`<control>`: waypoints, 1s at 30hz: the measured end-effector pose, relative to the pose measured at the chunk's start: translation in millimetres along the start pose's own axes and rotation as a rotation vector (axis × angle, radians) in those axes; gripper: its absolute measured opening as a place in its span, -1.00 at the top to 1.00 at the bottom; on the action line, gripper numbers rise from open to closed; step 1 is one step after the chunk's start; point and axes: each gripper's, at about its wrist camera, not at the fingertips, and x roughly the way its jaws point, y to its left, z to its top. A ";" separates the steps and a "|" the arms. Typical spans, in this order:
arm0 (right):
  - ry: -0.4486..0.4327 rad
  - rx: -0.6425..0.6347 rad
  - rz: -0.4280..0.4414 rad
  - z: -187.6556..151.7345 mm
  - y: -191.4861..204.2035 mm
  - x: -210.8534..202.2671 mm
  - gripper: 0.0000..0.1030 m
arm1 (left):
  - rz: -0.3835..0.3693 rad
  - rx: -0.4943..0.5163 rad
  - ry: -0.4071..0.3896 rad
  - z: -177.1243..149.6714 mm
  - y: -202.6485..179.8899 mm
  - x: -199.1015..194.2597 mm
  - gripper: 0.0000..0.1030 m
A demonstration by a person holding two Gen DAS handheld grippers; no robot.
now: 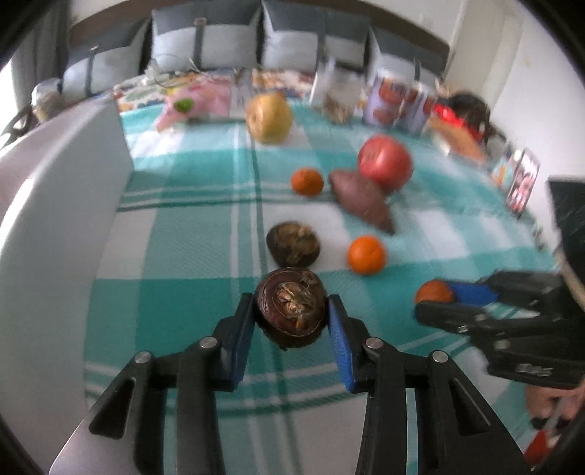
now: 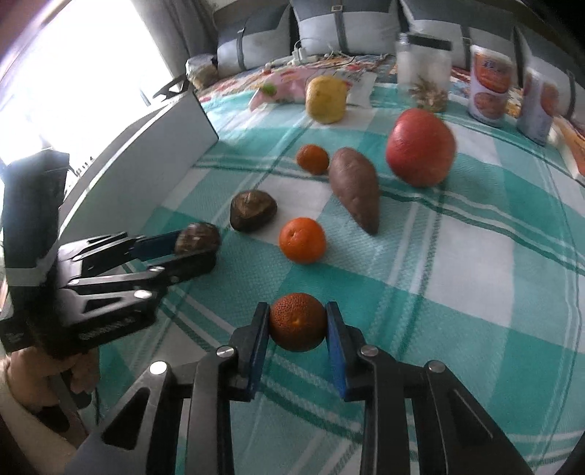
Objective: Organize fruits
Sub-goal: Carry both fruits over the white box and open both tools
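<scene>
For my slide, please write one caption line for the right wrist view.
Right gripper grips a tangerine; left gripper holds a brown fruit over the checked cloth.

**Dark bulb gripped over the checked bed**

My left gripper (image 1: 290, 316) clamps a round dark-brown bulb (image 1: 290, 310) between blue pads. Beyond it lie a second brown bulb (image 1: 292, 244) and a small orange mandarin (image 1: 366, 254) on the teal-and-white checked blanket (image 1: 182, 241).

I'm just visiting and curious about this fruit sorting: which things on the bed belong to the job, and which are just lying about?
Part of the job:
- dark brown round fruit in the left gripper
- small dark orange tangerine in the right gripper
- two loose tangerines
- big red apple
- yellow pear

Lying about:
- purple sweet potato
- printed cans
- glass jar
- grey pillows
</scene>
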 end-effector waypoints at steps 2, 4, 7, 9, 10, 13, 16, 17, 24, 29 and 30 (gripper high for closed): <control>-0.007 0.009 0.013 1.2 1.5 -7.1 0.41 | -0.023 -0.046 -0.036 1.6 -0.7 -29.0 0.22; -0.011 0.012 0.034 4.4 7.9 -13.2 0.41 | -0.038 -0.077 -0.051 0.7 0.6 -54.8 0.22; -0.027 -0.005 0.086 11.7 30.1 -23.0 0.41 | -0.037 -0.124 -0.059 -5.4 10.2 -99.6 0.22; -0.034 -0.030 0.124 17.5 51.0 -27.5 0.42 | -0.017 -0.164 -0.076 -12.8 27.1 -137.3 0.22; -0.038 -0.050 0.150 21.2 65.8 -30.6 0.41 | 0.010 -0.178 -0.089 -17.1 37.2 -155.6 0.22; -0.043 -0.115 0.229 34.0 116.1 -37.6 0.42 | 0.116 -0.213 -0.110 -28.5 69.2 -192.1 0.22; -0.039 -0.193 0.320 49.5 177.1 -40.8 0.41 | 0.244 -0.278 -0.101 -47.0 111.0 -211.0 0.22; -0.034 -0.213 0.344 53.2 194.0 -39.8 0.41 | 0.281 -0.322 -0.085 -56.8 129.7 -212.5 0.22; 0.045 -0.340 0.406 65.6 294.9 -4.0 0.41 | 0.373 -0.464 -0.037 -98.2 180.6 -207.3 0.21; 0.086 -0.372 0.354 62.8 317.7 26.4 0.25 | 0.407 -0.515 -0.028 -107.5 189.9 -205.2 -0.18; 0.084 -0.368 0.348 61.7 318.1 26.7 -0.08 | 0.417 -0.523 -0.032 -107.0 189.1 -206.5 -0.32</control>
